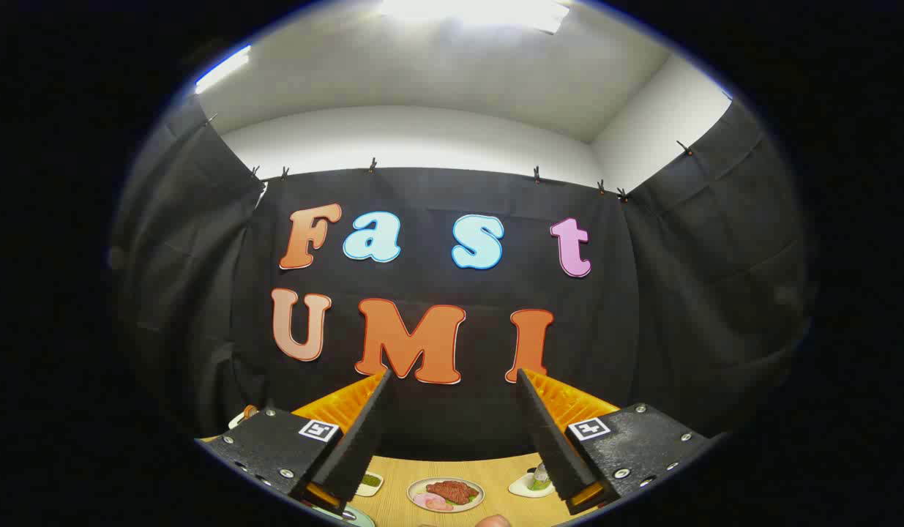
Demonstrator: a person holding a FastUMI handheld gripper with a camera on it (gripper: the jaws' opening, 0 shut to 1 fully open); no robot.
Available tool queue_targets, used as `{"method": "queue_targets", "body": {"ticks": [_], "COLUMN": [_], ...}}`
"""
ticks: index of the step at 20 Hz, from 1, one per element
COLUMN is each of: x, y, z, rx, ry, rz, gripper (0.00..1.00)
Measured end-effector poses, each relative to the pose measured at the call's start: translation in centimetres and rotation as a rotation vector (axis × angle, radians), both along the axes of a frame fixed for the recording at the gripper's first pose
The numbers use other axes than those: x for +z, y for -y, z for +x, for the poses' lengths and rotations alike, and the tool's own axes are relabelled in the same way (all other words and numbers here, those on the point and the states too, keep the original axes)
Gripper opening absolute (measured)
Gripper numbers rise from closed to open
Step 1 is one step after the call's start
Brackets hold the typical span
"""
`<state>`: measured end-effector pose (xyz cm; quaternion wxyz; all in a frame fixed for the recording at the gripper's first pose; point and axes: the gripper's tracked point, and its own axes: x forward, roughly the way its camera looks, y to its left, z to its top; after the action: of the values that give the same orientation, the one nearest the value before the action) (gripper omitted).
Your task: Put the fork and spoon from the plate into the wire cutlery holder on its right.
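Observation:
My gripper (452, 380) is held high and points at the booth's back wall, with its fingers wide apart and nothing between them. Far below, between the finger bases, a strip of wooden table (393, 483) shows. On it lies a small plate (446, 494) with red and pink food. I cannot make out a fork, a spoon or a wire holder from here.
A small dish with something green (369, 481) sits left of the food plate, and a white dish holding a small object (533, 483) sits to its right. The rim of a pale plate (353, 517) peeks beside the left finger. A fingertip (493, 520) shows near the table's front.

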<state>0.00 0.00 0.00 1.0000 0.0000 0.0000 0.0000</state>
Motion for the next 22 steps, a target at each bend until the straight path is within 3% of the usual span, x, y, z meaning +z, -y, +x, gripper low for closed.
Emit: {"method": "queue_targets", "body": {"ticks": [15,22], "x": [-0.8,-4.6], "y": [-1.9,-6.5], "z": [0.6,0.4], "rx": [0.017,0.088], "ry": [-0.016,-0.11], "rz": [0.008,0.032], "gripper": [0.98,0.98]}}
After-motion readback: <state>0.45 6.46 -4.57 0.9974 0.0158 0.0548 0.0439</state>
